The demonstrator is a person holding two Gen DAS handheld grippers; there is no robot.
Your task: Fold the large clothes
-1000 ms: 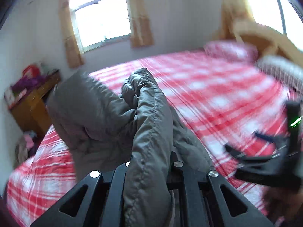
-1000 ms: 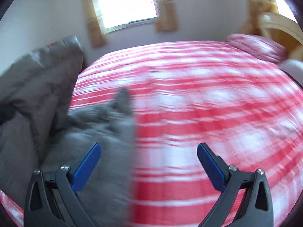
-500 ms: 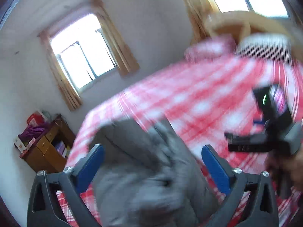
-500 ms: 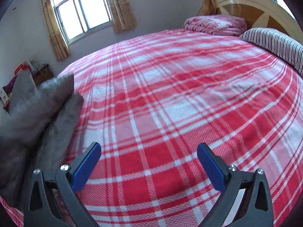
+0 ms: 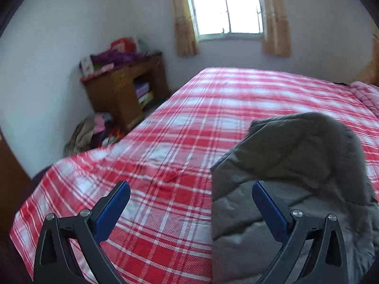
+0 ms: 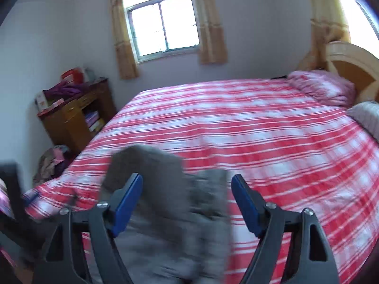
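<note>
Landmark taken: the grey padded jacket [image 5: 296, 165], lying on the red-and-white checked bed [image 5: 165, 142] near the bed's near edge.

Left gripper [image 5: 190, 209]: jaws spread wide, nothing between them. The jacket is seen to this gripper's right; only the right-hand blue pad overlaps the jacket's left border in the picture, and contact cannot be confirmed. Bare bedspread is framed between the pads.

Right gripper [image 6: 187, 202]: jaws closing, with the jacket [image 6: 165, 213] between and below the pads. The pads are not seen pressing on cloth; the fabric is motion-blurred, so a light touch cannot be ruled out.

Key relation: the jacket lies directly ahead of and under the right gripper, off to one side of the left. The right gripper is judged the nearer for the coming grasp. The jacket's long axis appears to run from the near edge of the bed toward the window [image 6: 163, 23], a raised hump at its far end; its exact outline is blurred.

Surface: soft, flat bedspread, a small crease left of the jacket.

Room: a wooden cabinet [image 5: 125, 90] stands beyond the jacket to its left against the wall; pillows [image 6: 324, 87] and a headboard [image 6: 350, 64] lie well apart from it, far right.
</note>
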